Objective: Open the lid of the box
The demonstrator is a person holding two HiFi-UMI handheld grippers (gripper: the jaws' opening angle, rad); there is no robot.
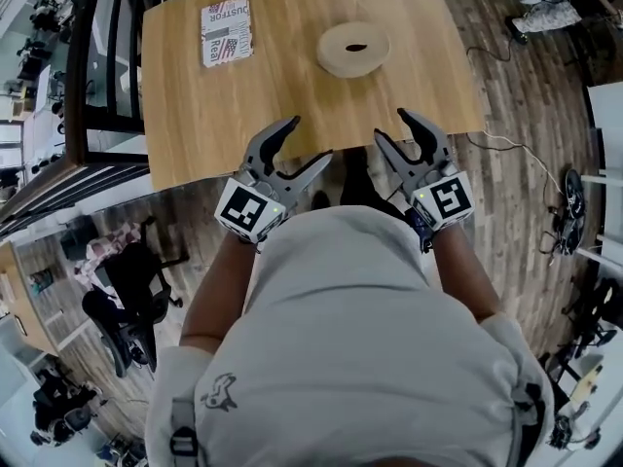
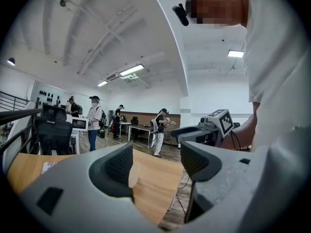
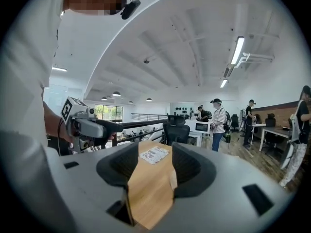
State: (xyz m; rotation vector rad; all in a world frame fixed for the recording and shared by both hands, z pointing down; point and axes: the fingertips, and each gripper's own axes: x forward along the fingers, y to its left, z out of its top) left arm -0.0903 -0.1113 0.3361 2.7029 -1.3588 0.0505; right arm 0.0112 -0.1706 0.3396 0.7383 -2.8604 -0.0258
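Note:
A round beige box (image 1: 353,49) with a small dark slot in its lid sits on the far middle of the wooden table (image 1: 292,115). Part of it shows past the jaws in the left gripper view (image 2: 132,175) and the right gripper view (image 3: 173,177). My left gripper (image 1: 310,140) is open and empty at the table's near edge, pointing level across the top. My right gripper (image 1: 391,125) is also open and empty beside it. Both are well short of the box. Each gripper appears in the other's view: the right gripper (image 2: 204,130) and the left gripper (image 3: 90,127).
A flat printed carton (image 1: 226,32) lies at the table's far left, also visible as the carton (image 3: 154,154). Black office chairs (image 1: 127,300) and a railing stand to the left. Cables (image 1: 545,193) trail on the floor at right. Several people stand far behind.

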